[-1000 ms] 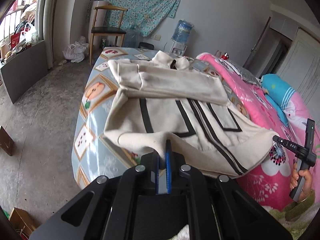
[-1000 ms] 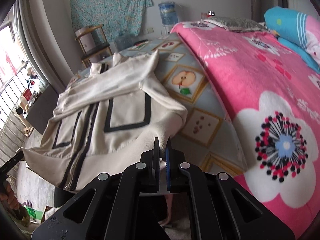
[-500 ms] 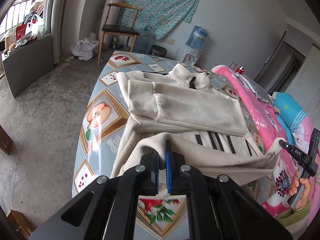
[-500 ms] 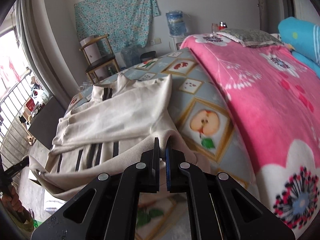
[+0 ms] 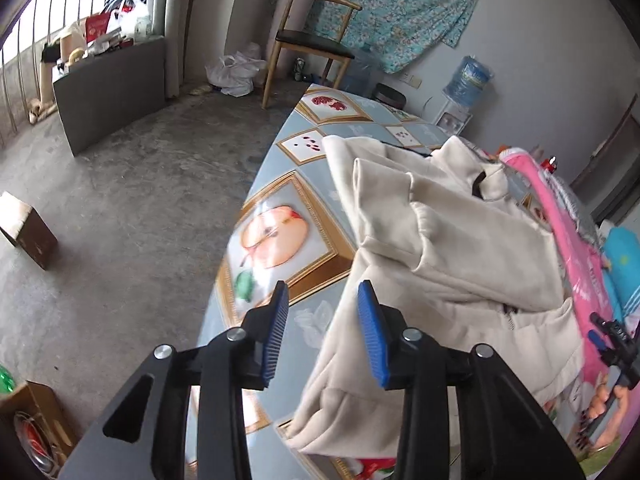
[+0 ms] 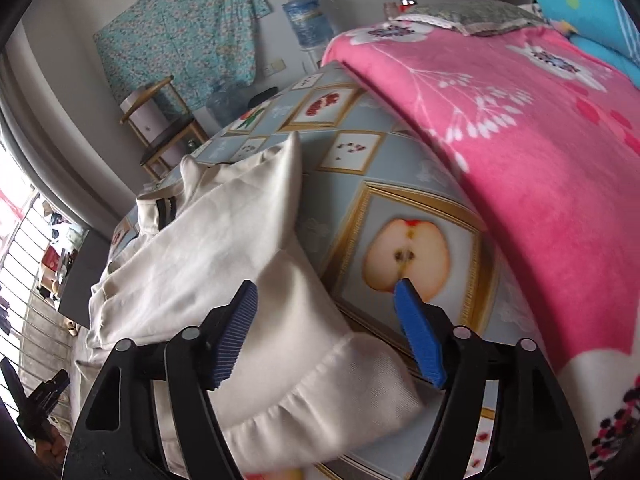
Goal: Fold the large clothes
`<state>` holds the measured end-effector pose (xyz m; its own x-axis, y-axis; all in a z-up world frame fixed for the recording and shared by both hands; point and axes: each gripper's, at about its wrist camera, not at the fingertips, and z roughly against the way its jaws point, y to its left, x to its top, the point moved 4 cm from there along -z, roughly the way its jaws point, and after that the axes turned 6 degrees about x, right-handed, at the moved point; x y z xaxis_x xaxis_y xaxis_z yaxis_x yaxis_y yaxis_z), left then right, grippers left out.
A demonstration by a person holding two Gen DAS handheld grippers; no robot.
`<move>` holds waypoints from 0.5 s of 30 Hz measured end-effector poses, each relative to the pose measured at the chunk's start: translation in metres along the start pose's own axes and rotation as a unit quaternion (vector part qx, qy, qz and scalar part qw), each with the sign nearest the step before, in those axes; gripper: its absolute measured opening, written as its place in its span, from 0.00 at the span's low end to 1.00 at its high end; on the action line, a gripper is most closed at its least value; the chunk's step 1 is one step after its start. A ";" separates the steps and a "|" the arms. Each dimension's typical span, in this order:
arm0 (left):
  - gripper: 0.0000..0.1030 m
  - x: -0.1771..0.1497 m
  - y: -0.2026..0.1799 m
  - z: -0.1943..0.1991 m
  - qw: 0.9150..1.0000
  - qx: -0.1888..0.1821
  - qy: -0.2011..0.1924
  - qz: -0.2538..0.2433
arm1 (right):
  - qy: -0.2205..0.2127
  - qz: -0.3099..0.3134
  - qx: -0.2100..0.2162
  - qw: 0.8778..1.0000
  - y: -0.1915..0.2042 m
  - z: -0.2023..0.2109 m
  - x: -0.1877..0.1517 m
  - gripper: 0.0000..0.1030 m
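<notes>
The cream jacket (image 5: 460, 240) lies folded on the bed (image 5: 280, 236), along its foot edge on the fruit-print sheet. The left gripper (image 5: 322, 316) has just parted its fingers (image 5: 276, 320); nothing sits between them. The right gripper (image 6: 326, 312) has also just opened wide, its fingers (image 6: 418, 332) straddling the released hem without pressing it

Both tools – left (image 5: 322, 300), right (image 6: 326, 296) – just opened; jacket (image 5: 460, 248) hem released, folded over.

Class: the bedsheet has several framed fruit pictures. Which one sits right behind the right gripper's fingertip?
The halved apple picture: the right gripper has one blue fingertip overlapping it; the others lie farther up the sheet.
</notes>
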<state>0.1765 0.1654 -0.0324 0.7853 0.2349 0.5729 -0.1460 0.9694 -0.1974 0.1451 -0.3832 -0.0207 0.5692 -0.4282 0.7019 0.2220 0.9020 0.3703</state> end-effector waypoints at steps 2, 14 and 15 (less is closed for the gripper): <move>0.37 -0.009 0.003 0.003 1.000 -0.004 0.012 -0.011 | 0.014 -0.002 -0.005 1.000 -0.008 0.006 -0.008 0.70; 0.27 -0.048 -0.019 -0.016 0.996 0.010 0.041 -0.075 | 0.077 0.006 0.010 0.997 -0.007 -0.014 -0.047 0.36; 0.21 -0.048 -0.023 -0.015 0.996 0.008 0.038 -0.084 | 0.076 -0.006 0.014 0.997 -0.009 -0.013 -0.046 0.22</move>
<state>0.1511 0.1306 -0.0675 0.8427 0.0641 0.5345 -0.0178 0.9957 -0.0913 0.1275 -0.3712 -0.0640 0.6802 -0.4234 0.5984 0.2076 0.8941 0.3967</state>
